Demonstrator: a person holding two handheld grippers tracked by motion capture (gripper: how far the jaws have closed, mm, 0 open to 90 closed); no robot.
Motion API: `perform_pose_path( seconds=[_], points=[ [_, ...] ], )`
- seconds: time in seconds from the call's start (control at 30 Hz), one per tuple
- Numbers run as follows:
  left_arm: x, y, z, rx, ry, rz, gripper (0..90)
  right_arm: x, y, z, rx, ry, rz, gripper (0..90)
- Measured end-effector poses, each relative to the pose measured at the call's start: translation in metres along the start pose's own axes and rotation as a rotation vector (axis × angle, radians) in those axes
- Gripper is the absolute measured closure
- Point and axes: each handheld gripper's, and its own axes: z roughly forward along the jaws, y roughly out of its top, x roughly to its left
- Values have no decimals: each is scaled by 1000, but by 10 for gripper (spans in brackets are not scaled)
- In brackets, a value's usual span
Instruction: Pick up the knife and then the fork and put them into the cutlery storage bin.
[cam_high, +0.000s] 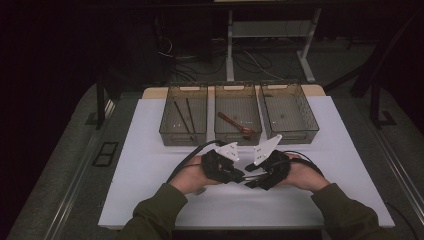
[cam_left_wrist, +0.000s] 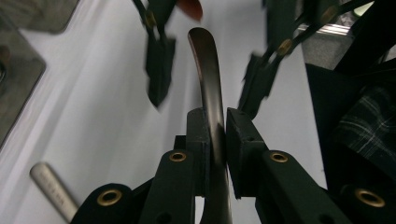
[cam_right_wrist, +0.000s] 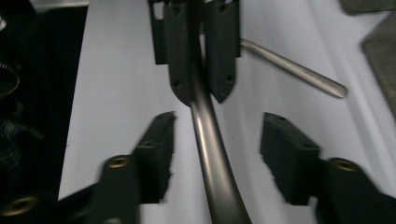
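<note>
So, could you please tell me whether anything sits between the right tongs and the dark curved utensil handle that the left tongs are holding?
Nothing visible does. The left tongs are shut on the utensil handle, and it already runs through the gap of the right tongs, whose jaws stand apart on either side without touching it. A metal rod lies off to the side on the table.

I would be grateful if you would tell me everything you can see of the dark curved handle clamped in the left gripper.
The handle is a slim, dark, glossy strip, metal by its sheen, that bends gently along its length and ends in a rounded tip. The left gripper has its jaws shut on it, holding it above the white table. The right gripper has its open jaws on either side of it, not touching. Its other end is hidden.
</note>
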Motion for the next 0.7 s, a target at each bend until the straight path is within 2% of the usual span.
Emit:
perform_pose_path(
  seconds=[0.07, 0.1, 0.2, 0.33, 0.5, 0.67, 0.7],
  points=[
    [-1, 2, 2, 1, -3, 3, 791, 3, 1, 2, 16, 16, -1, 574],
    [-2, 3, 2, -2, -8, 3, 791, 2, 1, 4, 17, 17, -27, 596],
    [-2, 5, 4, -3, -12, 13, 790, 2, 2, 5, 23, 21, -48, 654],
    [-3, 5, 5, 0, -15, 10, 791, 4, 3, 6, 34, 43, -50, 740],
    [-2, 5, 6, 10, -14, 37, 790, 4, 4, 8, 40, 55, -73, 764],
    [-1, 4, 5, 9, -26, 39, 788, 5, 4, 9, 43, 80, -64, 774],
    [-1, 4, 5, 2, -28, 25, 786, 4, 4, 8, 41, 82, -56, 775]
  ],
)
